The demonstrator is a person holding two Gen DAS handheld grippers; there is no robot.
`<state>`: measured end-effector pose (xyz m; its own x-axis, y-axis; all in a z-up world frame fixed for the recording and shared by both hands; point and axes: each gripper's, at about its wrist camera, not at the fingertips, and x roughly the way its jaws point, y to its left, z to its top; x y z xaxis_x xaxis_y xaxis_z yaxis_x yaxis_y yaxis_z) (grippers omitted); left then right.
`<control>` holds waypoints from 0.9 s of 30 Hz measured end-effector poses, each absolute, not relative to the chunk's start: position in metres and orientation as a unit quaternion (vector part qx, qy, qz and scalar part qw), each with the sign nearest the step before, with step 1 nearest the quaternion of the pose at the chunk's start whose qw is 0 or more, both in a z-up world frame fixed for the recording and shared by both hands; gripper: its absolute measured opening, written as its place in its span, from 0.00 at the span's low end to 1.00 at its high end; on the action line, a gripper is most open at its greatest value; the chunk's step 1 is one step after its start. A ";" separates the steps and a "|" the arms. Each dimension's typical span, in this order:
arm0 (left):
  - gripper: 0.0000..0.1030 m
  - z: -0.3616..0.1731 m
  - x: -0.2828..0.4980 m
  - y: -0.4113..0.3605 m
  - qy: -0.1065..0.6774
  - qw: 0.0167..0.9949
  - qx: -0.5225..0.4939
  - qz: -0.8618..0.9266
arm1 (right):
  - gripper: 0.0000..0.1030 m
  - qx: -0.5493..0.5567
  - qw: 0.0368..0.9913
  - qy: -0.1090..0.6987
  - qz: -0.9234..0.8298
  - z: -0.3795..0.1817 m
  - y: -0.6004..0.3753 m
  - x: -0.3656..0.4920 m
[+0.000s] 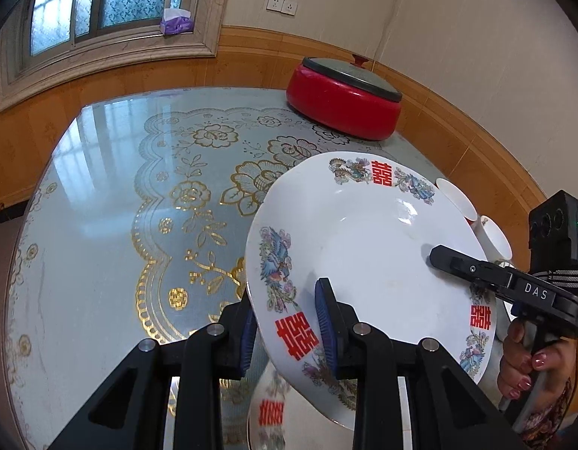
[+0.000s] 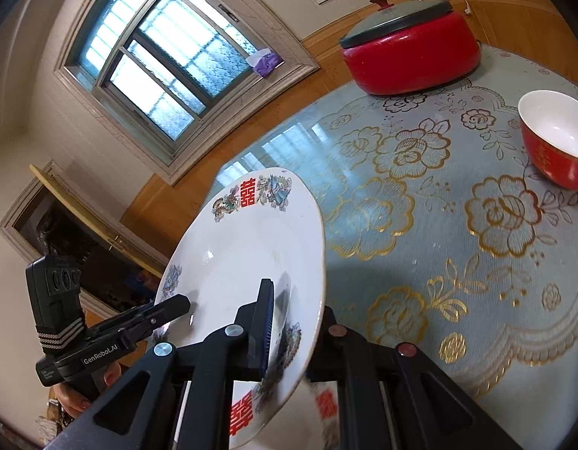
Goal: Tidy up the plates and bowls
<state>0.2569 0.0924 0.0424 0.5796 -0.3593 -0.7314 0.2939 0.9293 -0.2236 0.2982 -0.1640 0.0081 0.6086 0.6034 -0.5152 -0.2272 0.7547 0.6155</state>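
one plate (image 1: 367, 247) is being held tilted above the table (image 1: 101, 195), face turned toward the left wrist view, rim edge running near to far. left gripper (image 1: 287, 318) is clamping its near rim; right gripper (image 2: 292, 322) is clamping the opposite rim. second plate (image 1: 268, 412) is lying under it at the near edge. one red bowl (image 2: 559, 138) is sitting near the right edge, one red pot (image 1: 343, 101) at the far edge.

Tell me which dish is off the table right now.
The white double-happiness plate, tilted and pinched at its rim by both the left tool and the right tool. The red bowl sits upright on the table, untouched.
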 end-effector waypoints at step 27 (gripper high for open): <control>0.28 -0.001 0.161 0.110 0.431 0.885 -0.072 -0.164 | 0.14 0.260 0.839 0.414 0.239 -0.032 -0.148 0.219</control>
